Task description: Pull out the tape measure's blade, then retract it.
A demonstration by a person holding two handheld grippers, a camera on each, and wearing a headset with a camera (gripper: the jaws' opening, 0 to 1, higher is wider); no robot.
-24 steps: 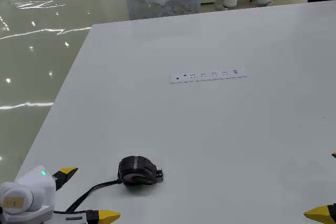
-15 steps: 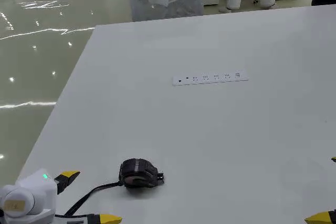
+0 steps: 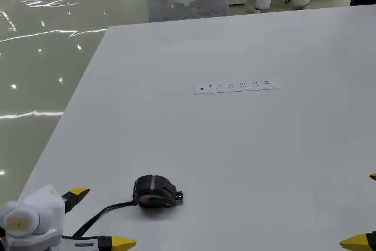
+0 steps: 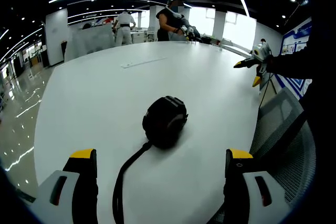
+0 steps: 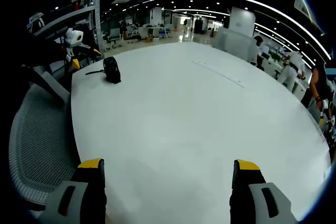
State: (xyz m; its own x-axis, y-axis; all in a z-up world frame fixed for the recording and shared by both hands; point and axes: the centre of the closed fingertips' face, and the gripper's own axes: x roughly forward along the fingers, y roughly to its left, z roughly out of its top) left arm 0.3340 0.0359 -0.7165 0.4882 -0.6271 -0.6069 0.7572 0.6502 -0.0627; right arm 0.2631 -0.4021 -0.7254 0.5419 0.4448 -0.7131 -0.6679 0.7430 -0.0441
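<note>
While left hand-held gripper (image 4: 161, 153) and right hand-held gripper (image 5: 169, 163) gape empty, tape measure (image 3: 155, 191) lies near the table (image 3: 235, 145) edge.

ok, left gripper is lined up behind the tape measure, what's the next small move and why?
Probably ease the left gripper forward so its open jaws straddle the tape measure, then close. It lies untouched on the table, centred between those jaws, blade not yet out; the right gripper is open and far off.
</note>
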